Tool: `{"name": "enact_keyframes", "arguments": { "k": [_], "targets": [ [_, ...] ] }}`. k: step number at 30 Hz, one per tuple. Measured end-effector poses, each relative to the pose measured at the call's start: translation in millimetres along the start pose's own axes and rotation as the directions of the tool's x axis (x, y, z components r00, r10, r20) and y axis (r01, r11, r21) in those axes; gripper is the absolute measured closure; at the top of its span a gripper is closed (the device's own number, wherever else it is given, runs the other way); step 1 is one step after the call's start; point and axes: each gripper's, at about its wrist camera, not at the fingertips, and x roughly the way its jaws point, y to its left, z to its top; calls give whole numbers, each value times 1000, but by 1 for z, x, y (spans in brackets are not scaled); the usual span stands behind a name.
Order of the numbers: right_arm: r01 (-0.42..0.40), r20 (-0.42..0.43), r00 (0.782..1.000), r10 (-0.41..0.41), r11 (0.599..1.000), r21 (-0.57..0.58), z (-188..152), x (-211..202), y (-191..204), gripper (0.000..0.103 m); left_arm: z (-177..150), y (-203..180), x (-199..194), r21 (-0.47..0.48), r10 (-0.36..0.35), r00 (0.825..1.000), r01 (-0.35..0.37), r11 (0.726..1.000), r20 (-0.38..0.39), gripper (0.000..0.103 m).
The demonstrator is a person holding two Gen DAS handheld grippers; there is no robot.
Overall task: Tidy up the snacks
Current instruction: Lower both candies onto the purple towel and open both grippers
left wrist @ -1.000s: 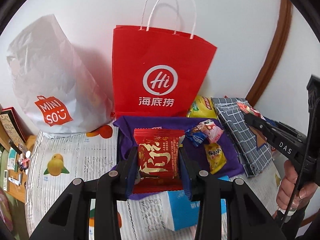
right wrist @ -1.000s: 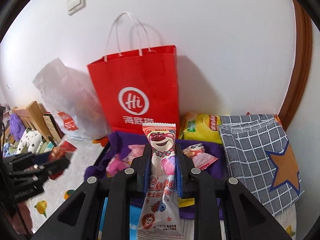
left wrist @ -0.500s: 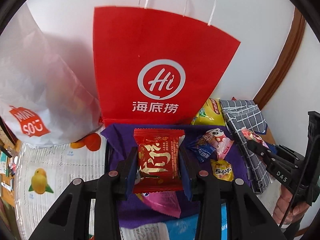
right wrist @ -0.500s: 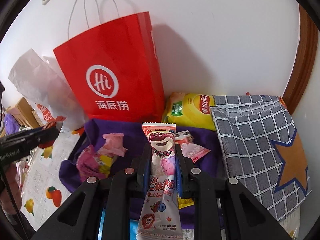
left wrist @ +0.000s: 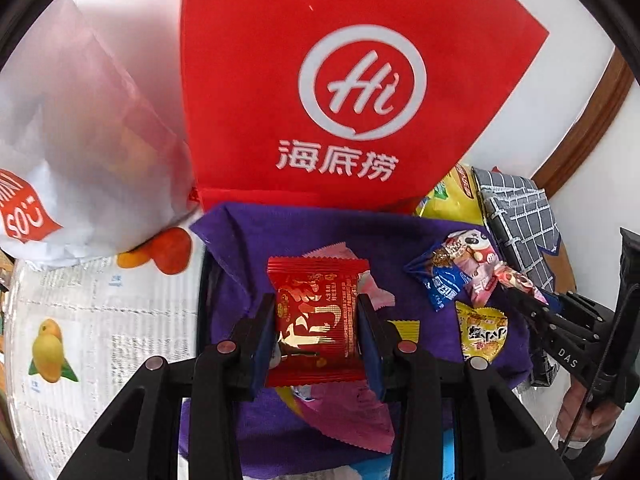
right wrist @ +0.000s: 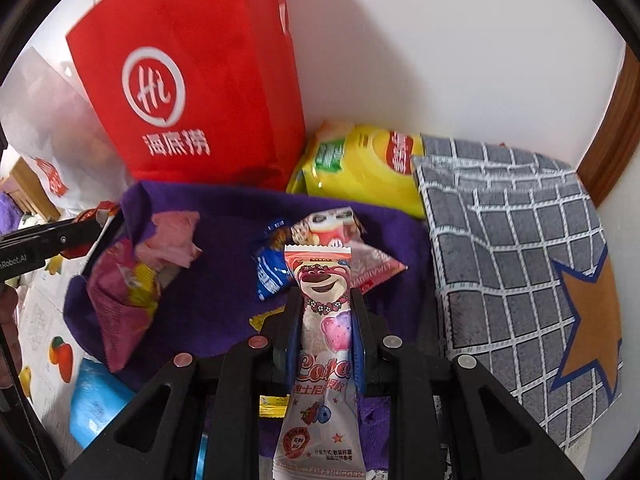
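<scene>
- Left gripper (left wrist: 318, 322): fingers (left wrist: 262, 340) clamped on the two side edges of a red snack packet (left wrist: 316, 320). The packet is square and glossy, with gold characters on the front and crimped seams top and bottom. It stands upright between the pads, above the purple cloth (left wrist: 280, 236).
- Right gripper (right wrist: 324, 330): fingers (right wrist: 290, 332) shut on a long, narrow bear packet (right wrist: 322, 356). It is pale pink and white, with a pink cartoon bear face at the top, a heart below it, "Lotso" lettering and small berries near the bottom edge. The upper end sticks out past the fingertips; the lower end hangs back toward the camera.
- Purple cloth lines a dark-rimmed tray on the worktop (left wrist: 80, 312), which is covered with a fruit-print sheet.
- Loose snacks on the cloth, left view: a blue packet (left wrist: 440, 284), a pink-and-white packet (left wrist: 476, 256) touching it, a small yellow packet (left wrist: 482, 332) just below them, and a crumpled pink wrapper (left wrist: 352, 416) under the left fingers.
- Right view: a magenta bag (right wrist: 120, 300) lies at the cloth's left edge.
- Behind the tray, a red paper bag (left wrist: 320, 80) with a white "Hi" logo stands against the wall. A white plastic bag (left wrist: 80, 140) is beside it on the left.
- A yellow chip bag (right wrist: 360, 168) lies at the wall, touching a grey checked cushion (right wrist: 512, 260) with an orange star.
- A hand (left wrist: 584, 416) holds the right gripper's handle at the left view's lower right edge.
</scene>
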Motion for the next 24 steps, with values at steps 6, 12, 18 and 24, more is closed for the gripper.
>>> {"name": "enact_keyframes", "arguments": {
  "k": [6, 12, 18, 24],
  "targets": [
    [-7, -25, 1000, 7, 1000, 7, -1, 11, -2, 81, -4, -10, 9, 22, -18, 1000, 18, 1000, -12, 67],
    [-14, -44, 999, 14, 1000, -3, -1, 19, 2, 80, -5, -13, 12, 36, -19, 1000, 20, 999, -18, 67],
    [-16, -51, 999, 15, 1000, -10, -3, 20, 3, 78, -5, -14, 14, 43, -26, 1000, 27, 999, -17, 66],
    [-44, -21, 999, 43, 999, -11, -3, 10, 5, 66, -6, -19, 16, 56, -39, 999, 39, 998, -8, 66]
  ]
}}
